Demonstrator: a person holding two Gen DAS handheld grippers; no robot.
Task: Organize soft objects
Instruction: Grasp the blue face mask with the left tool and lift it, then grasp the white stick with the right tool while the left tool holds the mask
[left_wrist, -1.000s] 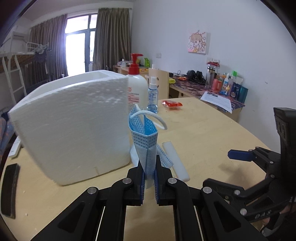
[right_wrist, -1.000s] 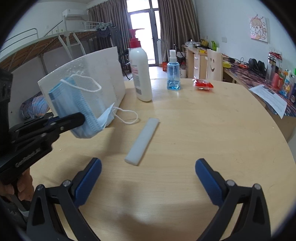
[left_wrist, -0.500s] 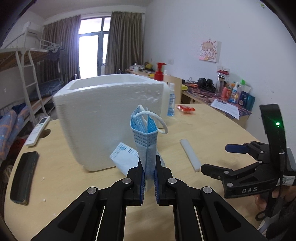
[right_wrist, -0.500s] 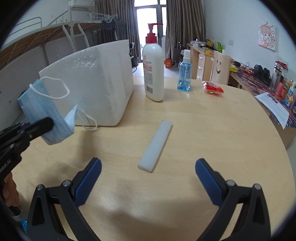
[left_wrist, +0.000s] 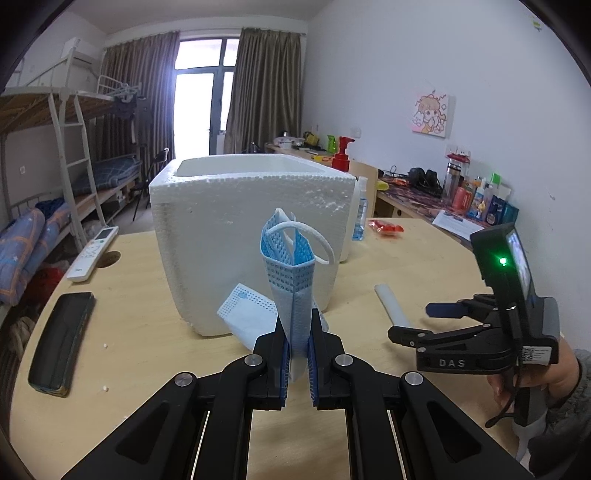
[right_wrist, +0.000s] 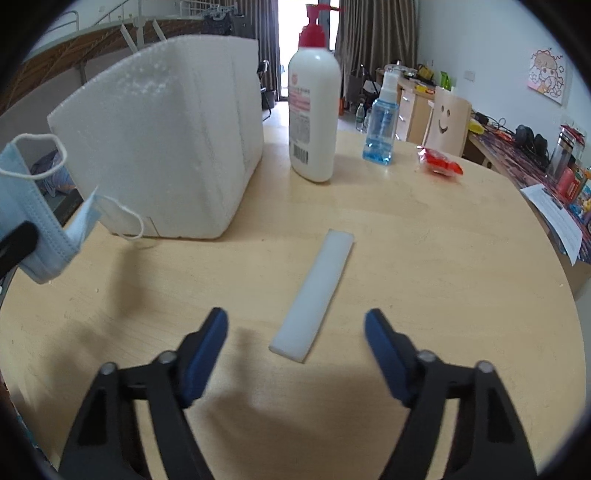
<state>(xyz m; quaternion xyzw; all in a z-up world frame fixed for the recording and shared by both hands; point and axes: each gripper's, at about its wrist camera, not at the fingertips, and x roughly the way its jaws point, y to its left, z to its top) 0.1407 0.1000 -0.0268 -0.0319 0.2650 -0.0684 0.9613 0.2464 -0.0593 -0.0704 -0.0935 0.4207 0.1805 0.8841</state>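
My left gripper (left_wrist: 297, 325) is shut on a folded blue face mask (left_wrist: 291, 273), held upright above the table in front of the white foam box (left_wrist: 229, 236). The same mask (right_wrist: 33, 221) shows at the left edge of the right wrist view. A second mask (left_wrist: 245, 315) lies flat against the box's near corner. My right gripper (right_wrist: 295, 332) hangs over the near end of a white foam strip (right_wrist: 317, 291); its jaws are closing, the strip lies between them and the pads are not touching it. In the left wrist view the right gripper (left_wrist: 417, 319) sits at the right, over the strip (left_wrist: 389, 302).
A lotion pump bottle (right_wrist: 314, 114), a blue spray bottle (right_wrist: 382, 129) and a red packet (right_wrist: 439, 164) stand behind the strip. A black phone (left_wrist: 61, 339) and white remote (left_wrist: 92, 254) lie at the table's left. A cluttered desk (left_wrist: 424, 192) runs along the right wall.
The left gripper drew back from the foam box with the mask, uncovering a second mask by the box. The right gripper moved forward over the strip and its jaws narrowed.
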